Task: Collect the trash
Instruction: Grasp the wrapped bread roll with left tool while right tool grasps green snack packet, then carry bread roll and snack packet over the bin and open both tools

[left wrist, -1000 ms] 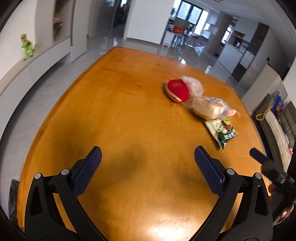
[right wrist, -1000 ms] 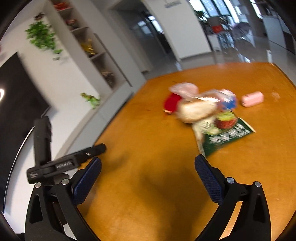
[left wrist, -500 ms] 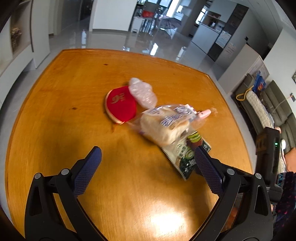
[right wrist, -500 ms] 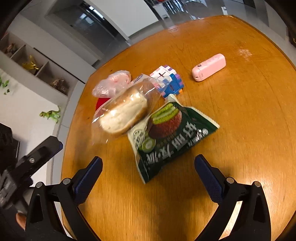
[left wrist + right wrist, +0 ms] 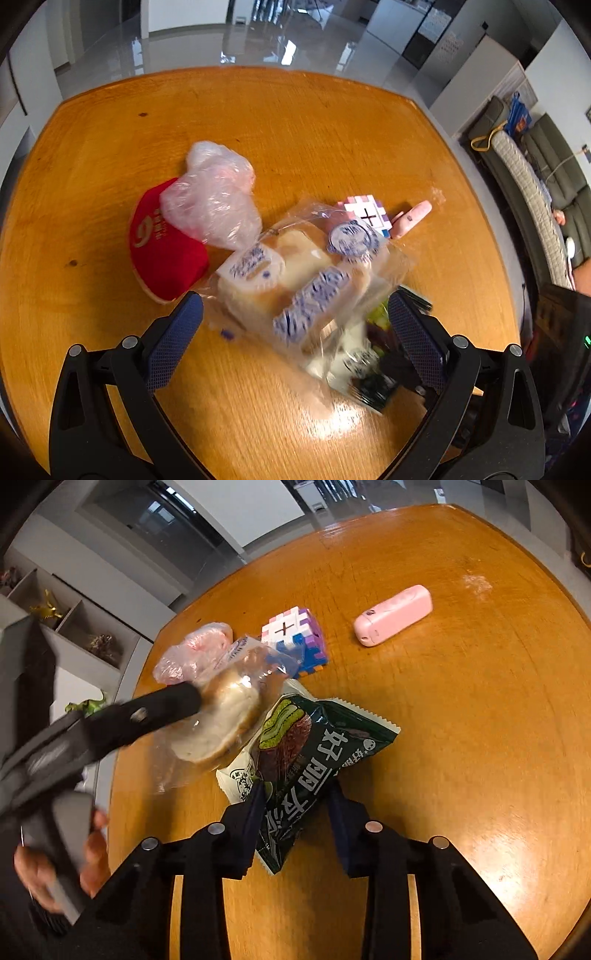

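A clear bag with a bread loaf (image 5: 288, 280) lies on the wooden table (image 5: 295, 122), and my left gripper (image 5: 295, 332) stands open around its near end, pads apart from it. In the right wrist view one of the left gripper's fingers (image 5: 162, 709) reaches across the bread bag (image 5: 225, 716). A dark green snack wrapper (image 5: 314, 749) lies partly under the bread. My right gripper (image 5: 295, 801) is closing on the wrapper's near end, which is pinched narrow between the jaws. A crumpled clear plastic bag (image 5: 214, 199) rests behind the bread.
A red pouch (image 5: 162, 251) lies left of the bread. A white and purple puzzle cube (image 5: 295, 638) and a pink oblong device (image 5: 393, 614) sit further back. A person's hand (image 5: 92, 849) holds the left gripper. A sofa (image 5: 535, 192) stands right of the table.
Both grippers have come in over the pile. The left one now straddles the bread bag. The right one's jaws went from wide open to narrowed around the green wrapper's end.
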### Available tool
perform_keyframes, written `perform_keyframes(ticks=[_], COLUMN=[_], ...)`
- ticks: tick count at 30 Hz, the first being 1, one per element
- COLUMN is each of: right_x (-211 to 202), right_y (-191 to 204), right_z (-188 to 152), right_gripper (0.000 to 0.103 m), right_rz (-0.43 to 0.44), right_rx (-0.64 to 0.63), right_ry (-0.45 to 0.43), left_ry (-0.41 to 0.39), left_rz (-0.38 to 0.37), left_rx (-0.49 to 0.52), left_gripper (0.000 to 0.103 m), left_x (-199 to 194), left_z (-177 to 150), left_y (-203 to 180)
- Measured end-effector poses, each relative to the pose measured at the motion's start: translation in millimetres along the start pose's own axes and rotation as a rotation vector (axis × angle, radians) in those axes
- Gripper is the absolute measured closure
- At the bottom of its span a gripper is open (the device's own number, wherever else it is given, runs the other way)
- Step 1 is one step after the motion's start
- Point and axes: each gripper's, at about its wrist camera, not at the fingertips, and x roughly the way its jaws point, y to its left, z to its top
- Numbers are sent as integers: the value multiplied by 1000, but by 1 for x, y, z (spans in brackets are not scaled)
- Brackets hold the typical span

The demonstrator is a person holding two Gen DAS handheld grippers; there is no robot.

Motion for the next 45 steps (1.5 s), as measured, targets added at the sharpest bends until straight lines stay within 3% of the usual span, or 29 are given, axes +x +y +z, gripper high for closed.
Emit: perform_keyframes(ticks=[2,5,7,13,22,30,34,45], right_x=[-11,-26,-34,-55,-84,-64,-54,-28], right_y=[-5,-15,-17,-18,8,83,121,232], right_z=[-9,-19,-27,-44,-71,-101,-126,-196], right_gripper=[68,68,68,69,69,69,70,73], right_rz=[0,-8,-11,1,39,106,140,277], right_rx=[-7,-17,-30,-67,-125,-247,-326,-555], right_ry=[-5,-22,-34,-59,-87,-49,-14,102], left_ry=[41,36,22,-1,-75,-222,-293,-444], left_rz=[16,47,53,3,-131,-105,-50,56], left_rx=[18,57,66,47,-64,-137,-182,-402], left_gripper=[6,6,15,29,32,32,32,34], left_x=[17,23,20,4,-42,-113,-146,-224], left_z=[4,0,-8,-29,-89,-160,-198,-308], left_y=[-4,-9,-12,-5,20,70,95,173])
